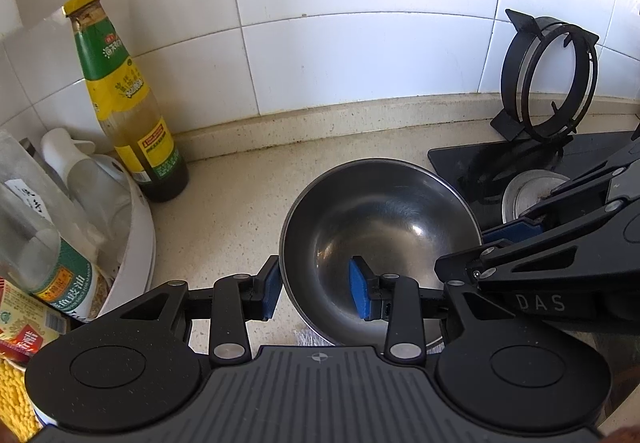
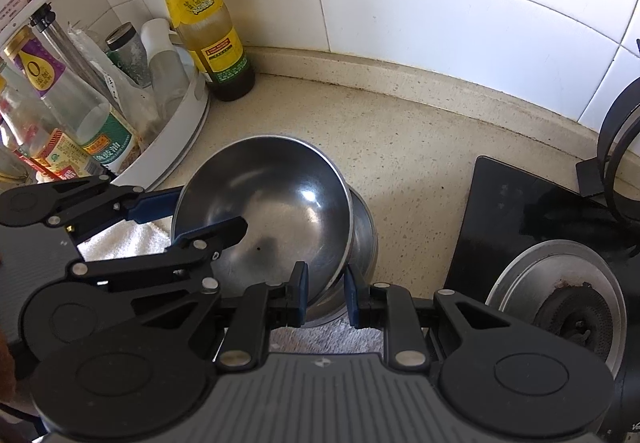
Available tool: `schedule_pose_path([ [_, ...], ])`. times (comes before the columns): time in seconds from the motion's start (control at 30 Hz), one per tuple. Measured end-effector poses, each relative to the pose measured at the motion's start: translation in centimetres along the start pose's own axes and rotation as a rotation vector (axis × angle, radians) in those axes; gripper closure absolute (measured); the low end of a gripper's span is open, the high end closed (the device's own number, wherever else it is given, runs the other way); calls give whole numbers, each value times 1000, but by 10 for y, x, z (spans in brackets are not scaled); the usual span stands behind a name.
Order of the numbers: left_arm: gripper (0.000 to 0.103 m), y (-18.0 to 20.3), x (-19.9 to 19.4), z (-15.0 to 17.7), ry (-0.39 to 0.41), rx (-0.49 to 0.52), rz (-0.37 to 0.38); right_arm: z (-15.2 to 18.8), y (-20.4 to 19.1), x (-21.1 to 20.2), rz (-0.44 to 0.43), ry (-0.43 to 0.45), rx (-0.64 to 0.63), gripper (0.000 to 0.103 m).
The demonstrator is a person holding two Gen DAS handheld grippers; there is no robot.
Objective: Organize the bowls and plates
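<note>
A steel bowl (image 1: 380, 227) (image 2: 268, 203) tilts on top of a second steel bowl (image 2: 360, 235), over a white towel (image 2: 128, 235). My left gripper (image 1: 316, 291) is open and straddles the top bowl's left rim, one blue pad outside and one inside. In the right wrist view it shows at the left (image 2: 180, 211). My right gripper (image 2: 326, 293) is open and straddles the bowl's right rim with gaps on both sides. In the left wrist view it reaches in from the right (image 1: 504, 239).
A green-and-yellow sauce bottle (image 1: 128, 103) (image 2: 204, 19) stands by the tiled wall. A white round rack (image 1: 136, 235) (image 2: 176, 139) with several bottles is at the left. The black stove (image 1: 460, 163) (image 2: 520, 211), its burner (image 2: 560, 307) and a pot-support ring (image 1: 548, 75) are at the right.
</note>
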State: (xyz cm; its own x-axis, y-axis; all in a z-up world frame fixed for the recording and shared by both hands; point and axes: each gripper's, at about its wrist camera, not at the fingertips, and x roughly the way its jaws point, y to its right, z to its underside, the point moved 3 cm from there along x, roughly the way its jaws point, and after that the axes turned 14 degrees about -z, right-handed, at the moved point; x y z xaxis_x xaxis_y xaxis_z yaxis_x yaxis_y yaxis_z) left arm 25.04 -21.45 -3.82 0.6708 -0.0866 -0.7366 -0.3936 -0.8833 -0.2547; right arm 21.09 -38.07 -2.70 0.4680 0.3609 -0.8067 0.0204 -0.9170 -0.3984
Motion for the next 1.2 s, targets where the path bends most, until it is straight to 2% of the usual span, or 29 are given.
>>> schedule_pose_path([
  [0.27,58,-1,5,4,-13,3,11,-4,3,-1,25,22,8,72],
  [0.33,56,-1,4,4,-10,7,11,-5,3,-2,25,24,11,72],
  [0.4,48,-2,3,5,-3,8,14,-5,4,-2,27,22,13,72],
  [0.63,44,-7,0,9,12,22,29,-8,7,4,16,19,33,70],
  [0.83,40,-13,-5,16,26,50,47,-11,6,9,15,9,43,63],
  [0.97,30,-16,-9,25,43,113,65,-11,8,11,4,14,62,58],
  [1.07,29,-20,-5,33,39,159,68,-13,9,14,-2,18,79,51],
  [1.2,29,-26,5,38,14,182,109,-14,11,17,-3,24,103,48],
])
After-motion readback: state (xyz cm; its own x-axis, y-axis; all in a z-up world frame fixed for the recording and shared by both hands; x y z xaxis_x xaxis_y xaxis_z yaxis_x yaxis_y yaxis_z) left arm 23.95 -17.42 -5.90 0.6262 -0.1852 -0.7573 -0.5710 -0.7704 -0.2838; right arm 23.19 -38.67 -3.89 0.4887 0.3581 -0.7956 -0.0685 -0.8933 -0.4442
